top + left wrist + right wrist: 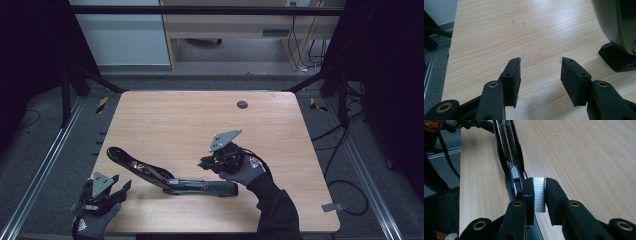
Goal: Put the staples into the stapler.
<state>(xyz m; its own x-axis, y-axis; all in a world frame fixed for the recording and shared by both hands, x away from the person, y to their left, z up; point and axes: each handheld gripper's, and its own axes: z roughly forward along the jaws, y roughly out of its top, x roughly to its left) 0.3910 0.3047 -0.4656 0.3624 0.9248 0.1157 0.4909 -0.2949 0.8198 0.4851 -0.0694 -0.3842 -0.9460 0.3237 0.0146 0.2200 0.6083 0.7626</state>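
At the near left corner of the tabletop [200, 120], the left gripper [111, 189] hovers in a gloved hand [90, 220], its jaws standing apart with only bare wood between the pads [515, 80]. In the left gripper view the pale wood grain runs across the frame with a few small dark marks in it, and the black base of the stapler [617, 58] sits off to the side of the jaws, not touching them.

Along the near edge, about the middle, lies the long black stapler [170, 177], opened out: its base rests flat on the wood, and its top arm is swung up and back toward the left edge. The right gripper [207, 162], held in a gloved hand [245, 170] with a dark sleeve [277, 212], is just above the stapler's right end. Its jaws are closed on a silvery block of staples [539, 193], the pads pressing on both flat sides. In the right gripper view that block hangs just beside the open metal channel of the stapler [510, 160].

Farther off the wood is light and evenly lit, with rounded corners and a small dark round hole [242, 104] near the far edge. Grey carpet [45, 125] surrounds it, with metal rails [40, 170] along both sides and black cables [345, 145] on the right. Behind stand dark frame posts [65, 85], a pale panel [125, 35] and a wooden desk [240, 25].
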